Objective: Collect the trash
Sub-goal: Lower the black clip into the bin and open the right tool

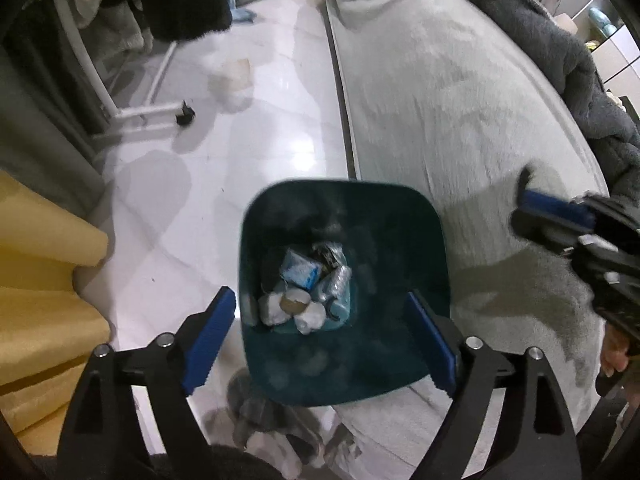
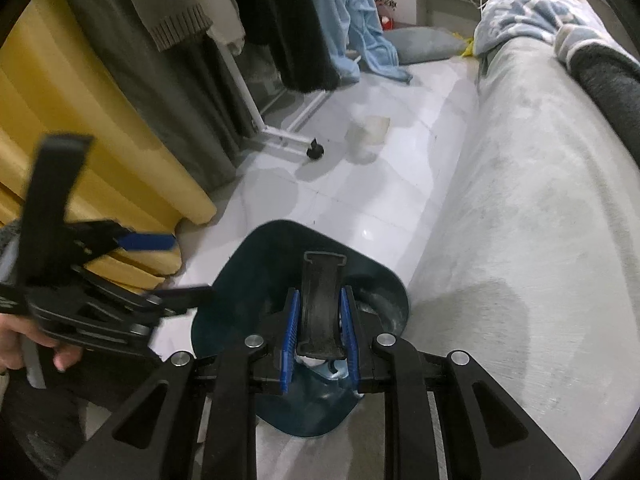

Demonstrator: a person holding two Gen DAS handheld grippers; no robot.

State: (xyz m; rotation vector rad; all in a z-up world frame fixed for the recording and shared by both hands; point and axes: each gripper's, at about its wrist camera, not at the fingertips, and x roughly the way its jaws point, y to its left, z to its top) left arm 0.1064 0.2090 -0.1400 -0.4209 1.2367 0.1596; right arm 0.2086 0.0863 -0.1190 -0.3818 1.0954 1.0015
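Observation:
A dark teal bin (image 1: 400, 232) stands on the floor against the grey bed. At its bottom lie crumpled white tissues (image 1: 276, 308), a cardboard roll (image 1: 294, 302), a blue-and-white packet (image 1: 300, 270) and a clear bottle (image 1: 338, 280). My left gripper (image 1: 320, 296) hangs open right over the bin's mouth with nothing between its fingers; the right wrist view shows it at the left (image 2: 192, 266). My right gripper (image 2: 320, 292) is shut on a flat black strip (image 2: 322, 276) above the bin (image 2: 256, 264). It also shows at the right edge of the left wrist view (image 1: 536, 208).
The grey bed (image 1: 440, 100) fills the right side. The white tiled floor (image 1: 280, 120) has a pale blurred wrapper (image 1: 234, 76) and a white clothes rack's caster (image 1: 184, 114). Yellow fabric (image 1: 40, 280) lies at the left. A hand (image 2: 24, 344) grips the left tool.

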